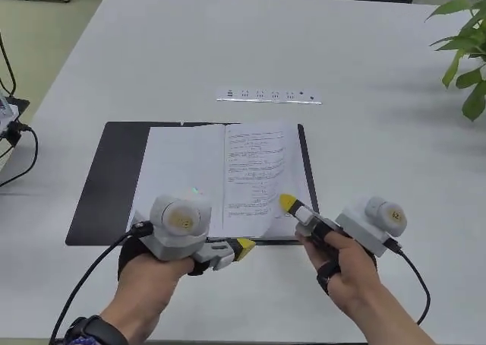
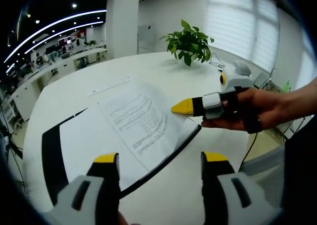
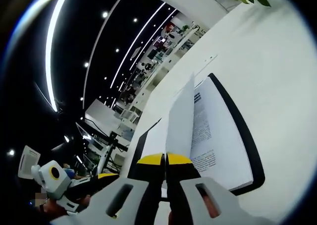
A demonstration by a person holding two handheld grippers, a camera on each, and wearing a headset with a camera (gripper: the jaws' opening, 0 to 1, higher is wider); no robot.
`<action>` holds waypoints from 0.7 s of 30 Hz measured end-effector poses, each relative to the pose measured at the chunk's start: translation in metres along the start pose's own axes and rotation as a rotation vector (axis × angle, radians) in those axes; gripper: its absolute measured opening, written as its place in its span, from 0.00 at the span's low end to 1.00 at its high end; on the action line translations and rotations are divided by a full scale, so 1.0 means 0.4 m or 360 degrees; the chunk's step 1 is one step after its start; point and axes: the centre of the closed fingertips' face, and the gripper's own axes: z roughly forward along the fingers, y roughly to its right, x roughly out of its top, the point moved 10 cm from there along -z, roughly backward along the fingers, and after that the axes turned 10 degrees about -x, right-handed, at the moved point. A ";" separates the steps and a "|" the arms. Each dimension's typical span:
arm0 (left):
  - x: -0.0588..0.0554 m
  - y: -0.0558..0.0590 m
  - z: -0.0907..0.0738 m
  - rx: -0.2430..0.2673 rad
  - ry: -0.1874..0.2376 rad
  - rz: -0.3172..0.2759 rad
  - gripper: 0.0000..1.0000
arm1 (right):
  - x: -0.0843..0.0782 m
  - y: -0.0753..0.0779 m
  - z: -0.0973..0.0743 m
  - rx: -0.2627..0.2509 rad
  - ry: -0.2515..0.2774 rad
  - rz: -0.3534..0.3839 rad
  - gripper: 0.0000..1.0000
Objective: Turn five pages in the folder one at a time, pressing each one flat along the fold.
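Now the right tool [image 1: 287, 203], clenched on the printed page [image 1: 257, 163], lies right of the fold [image 1: 224, 174]; left tool [image 2: 161, 158] gapes.

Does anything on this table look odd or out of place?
Just one thing: a printed page in the folder curls up off the stack, because the right gripper is shut on its edge. Nothing looks spilled or damaged.

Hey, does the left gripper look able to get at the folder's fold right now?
Probably yes. The open left gripper sits just off the near edge of the folder, close to the fold, with nothing between them. The right gripper pinches the page right of the fold.
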 end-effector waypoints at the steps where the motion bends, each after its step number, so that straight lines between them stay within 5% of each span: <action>1: 0.000 -0.002 -0.004 0.0004 0.0007 -0.0002 0.66 | -0.001 -0.005 0.002 0.0002 0.0002 0.0001 0.00; 21: -0.024 -0.104 -0.159 0.0178 0.0109 -0.0086 0.70 | -0.019 -0.136 0.069 0.0109 -0.0018 -0.0059 0.00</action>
